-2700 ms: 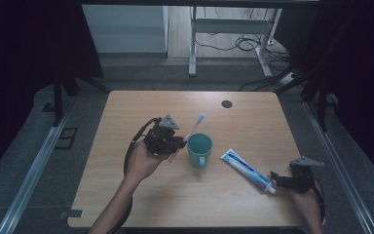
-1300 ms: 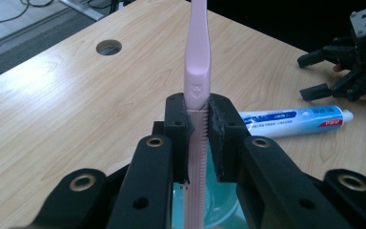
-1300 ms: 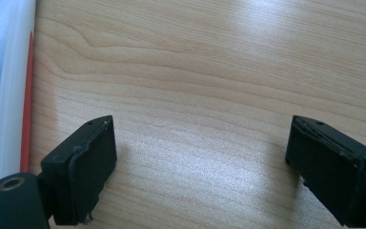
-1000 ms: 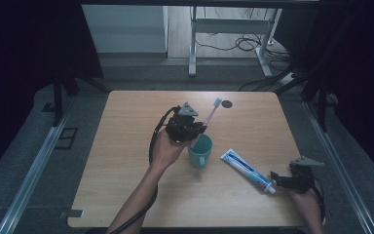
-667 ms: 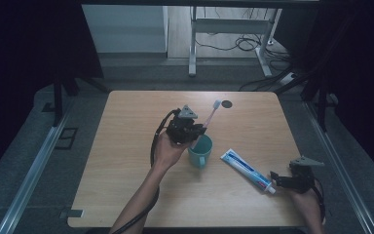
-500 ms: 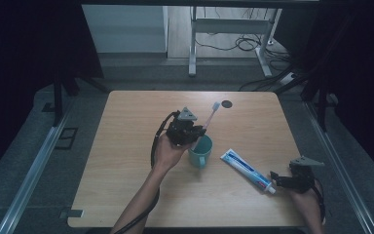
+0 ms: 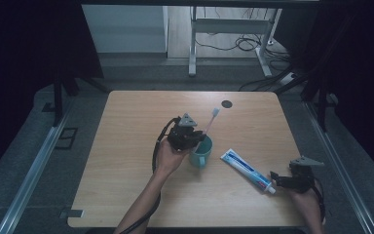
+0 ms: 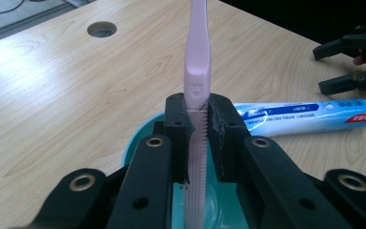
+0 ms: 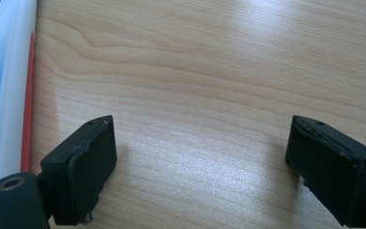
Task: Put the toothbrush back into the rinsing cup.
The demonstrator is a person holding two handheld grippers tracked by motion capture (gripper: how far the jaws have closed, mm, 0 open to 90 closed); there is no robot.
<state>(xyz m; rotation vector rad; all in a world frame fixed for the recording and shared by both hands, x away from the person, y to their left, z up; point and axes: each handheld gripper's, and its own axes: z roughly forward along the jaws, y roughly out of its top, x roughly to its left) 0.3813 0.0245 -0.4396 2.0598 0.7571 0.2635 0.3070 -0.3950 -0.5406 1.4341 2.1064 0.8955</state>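
Left gripper [image 8: 199, 138], jaws clenched on the pink toothbrush [image 8: 198, 81], holds it near-upright with handle end inside the teal cup [image 7: 200, 152] mouth, brush head tilted up-away; farther right, right gripper [image 7: 278, 179] jaws released beside toothpaste tube [image 7: 247, 169] on counter [image 7: 126, 195].

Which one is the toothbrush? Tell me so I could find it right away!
Look at the middle of the wooden table, where a teal cup stands. The toothbrush is the thin pink stick poking up out of that cup, pinched by the left tongs. The white and blue toothpaste tube nearby lies flat instead.
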